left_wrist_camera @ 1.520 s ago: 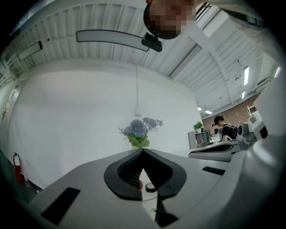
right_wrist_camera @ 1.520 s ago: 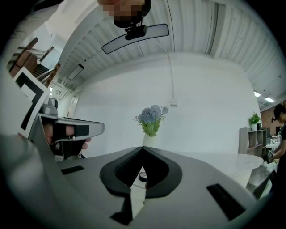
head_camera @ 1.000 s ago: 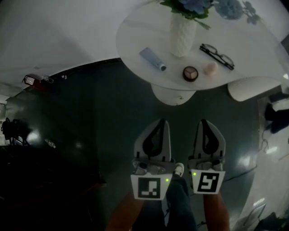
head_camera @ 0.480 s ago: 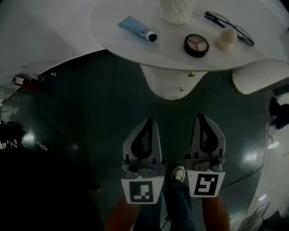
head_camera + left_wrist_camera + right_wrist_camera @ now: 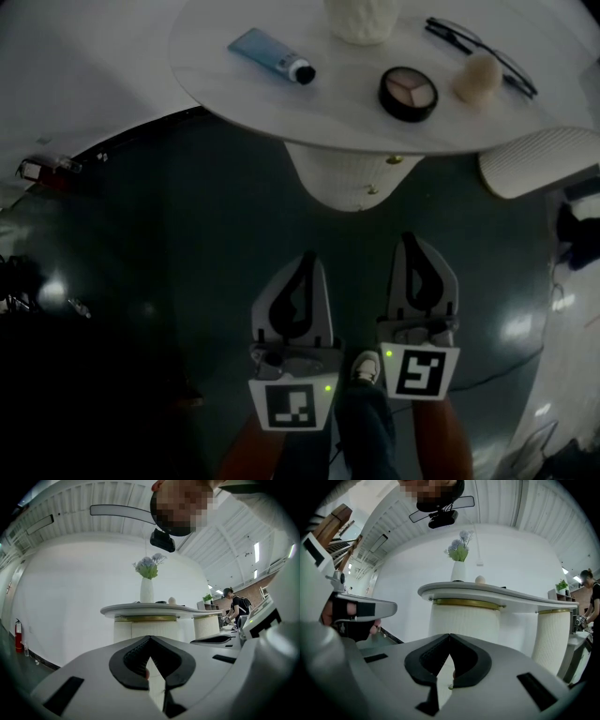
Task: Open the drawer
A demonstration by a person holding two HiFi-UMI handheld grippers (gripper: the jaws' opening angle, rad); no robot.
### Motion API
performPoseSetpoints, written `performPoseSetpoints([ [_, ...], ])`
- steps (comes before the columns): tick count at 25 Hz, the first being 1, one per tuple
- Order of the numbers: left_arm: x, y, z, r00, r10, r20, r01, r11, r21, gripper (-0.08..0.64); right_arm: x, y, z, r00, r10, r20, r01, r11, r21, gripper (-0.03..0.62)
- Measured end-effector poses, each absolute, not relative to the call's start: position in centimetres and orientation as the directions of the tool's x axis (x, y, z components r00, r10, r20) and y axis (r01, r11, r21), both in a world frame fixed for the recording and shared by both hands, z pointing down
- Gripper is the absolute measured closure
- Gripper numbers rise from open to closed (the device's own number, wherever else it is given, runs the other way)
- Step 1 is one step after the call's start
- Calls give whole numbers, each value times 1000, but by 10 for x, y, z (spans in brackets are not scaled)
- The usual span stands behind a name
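Nothing done yet. Drawer (image 5: pixel 380 176), likely in ribbed pedestal (image 5: pixel 333 178) under table (image 5: pixel 328 103), looks shut, and knob (image 5: pixel 372 190) untouched. Your left gripper (image 5: pixel 307 255) and right gripper (image 5: pixel 408 236) are both clenched, empty, well short. To do: reach knob, grip, pull.

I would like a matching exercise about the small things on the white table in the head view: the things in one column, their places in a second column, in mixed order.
Things:
1. light blue tube with dark cap
2. round black make-up compact
3. beige egg-shaped sponge
4. black-framed glasses

Places, as the head view shows them:
A. between the compact and the glasses
B. farthest left
C. farthest right
D. between the tube and the sponge

Pairs: 1-B, 2-D, 3-A, 4-C.
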State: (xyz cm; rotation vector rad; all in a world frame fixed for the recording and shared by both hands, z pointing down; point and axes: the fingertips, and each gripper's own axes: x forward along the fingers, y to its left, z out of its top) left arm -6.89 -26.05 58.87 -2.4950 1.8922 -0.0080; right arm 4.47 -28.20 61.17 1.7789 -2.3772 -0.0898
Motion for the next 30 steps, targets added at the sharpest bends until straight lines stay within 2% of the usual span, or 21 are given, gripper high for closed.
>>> performPoseSetpoints([
  [4, -68, -262, 586, 274, -962, -4, -962, -274, -12, 557, 42, -300, 618, -280, -952, 119, -940, 298, 166, 579],
  [11, -70, -264, 583, 277, -961, 0, -961, -277, 10, 557, 43, -336, 641, -262, -947, 187, -947, 289, 140, 493],
  [17, -73, -265, 581, 283, -959, -3, -959, -283, -6, 557, 48, -366, 656, -235, -949, 212, -954, 267, 135, 446],
  [30, -80, -269, 585, 281, -960, 10, -960, -281, 0, 557, 45, -408, 659, -191, -960, 203, -966, 220, 134, 445],
])
